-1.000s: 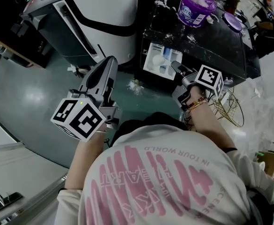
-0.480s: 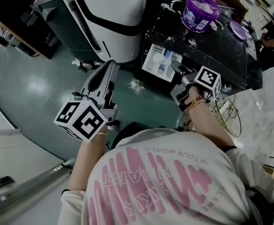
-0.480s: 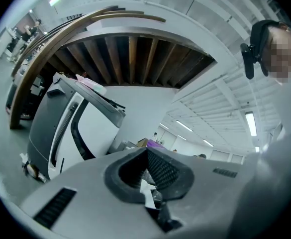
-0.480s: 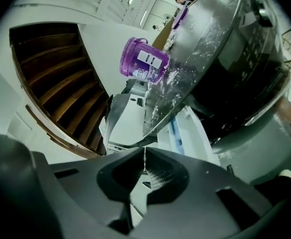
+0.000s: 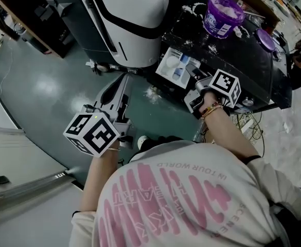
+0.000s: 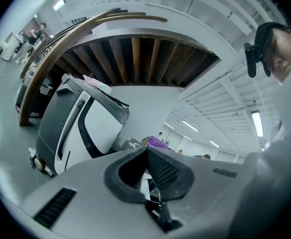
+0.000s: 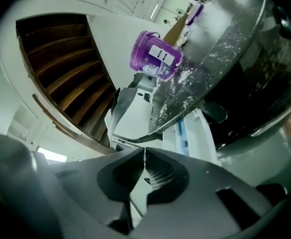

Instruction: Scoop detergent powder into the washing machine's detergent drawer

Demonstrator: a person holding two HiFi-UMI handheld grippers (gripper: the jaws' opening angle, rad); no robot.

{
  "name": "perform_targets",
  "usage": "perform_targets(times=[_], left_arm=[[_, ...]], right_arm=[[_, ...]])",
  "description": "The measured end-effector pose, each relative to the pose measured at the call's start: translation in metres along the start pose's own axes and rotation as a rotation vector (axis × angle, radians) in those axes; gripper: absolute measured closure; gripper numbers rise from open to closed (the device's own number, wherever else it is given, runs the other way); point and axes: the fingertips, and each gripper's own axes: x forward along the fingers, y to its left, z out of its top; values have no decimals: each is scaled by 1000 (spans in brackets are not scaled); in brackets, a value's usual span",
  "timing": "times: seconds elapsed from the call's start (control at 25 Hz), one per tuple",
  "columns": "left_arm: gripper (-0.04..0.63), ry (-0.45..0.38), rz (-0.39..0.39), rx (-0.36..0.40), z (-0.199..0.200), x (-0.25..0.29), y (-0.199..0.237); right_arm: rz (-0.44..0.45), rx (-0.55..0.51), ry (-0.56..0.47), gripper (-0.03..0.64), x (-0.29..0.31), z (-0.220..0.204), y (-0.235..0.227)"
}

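Head view: left tongs (image 5: 123,80), right tongs (image 5: 192,72) pressed together, empty; purple tub (image 5: 221,17) beyond open detergent drawer (image 5: 175,67)

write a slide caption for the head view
Right tool at the open detergent drawer, left tool over the floor, purple tub on the machine

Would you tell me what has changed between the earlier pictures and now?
The left gripper seems to have eased slightly back from the white-and-black appliance. Nothing was gripped or released; both tongs stay shut and empty, the right gripper still beside the open white detergent drawer.
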Motion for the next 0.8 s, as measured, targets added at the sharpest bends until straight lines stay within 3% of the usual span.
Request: perform_targets(times=[0.2, 0.52, 0.68, 0.8], left_arm=[[592, -9, 14, 14, -7, -6, -11], [592, 7, 38, -7, -23, -5, -22], [592, 38, 46, 29, -34, 3, -32], [592, 81, 90, 80, -46, 7, -31]], right_arm=[[-18, -274, -20, 612, -8, 6, 14], [-118, -699, -19, 614, -30, 11, 23], [-128, -835, -27, 614, -44, 13, 33], [-127, -870, -43, 614, -55, 16, 36]])
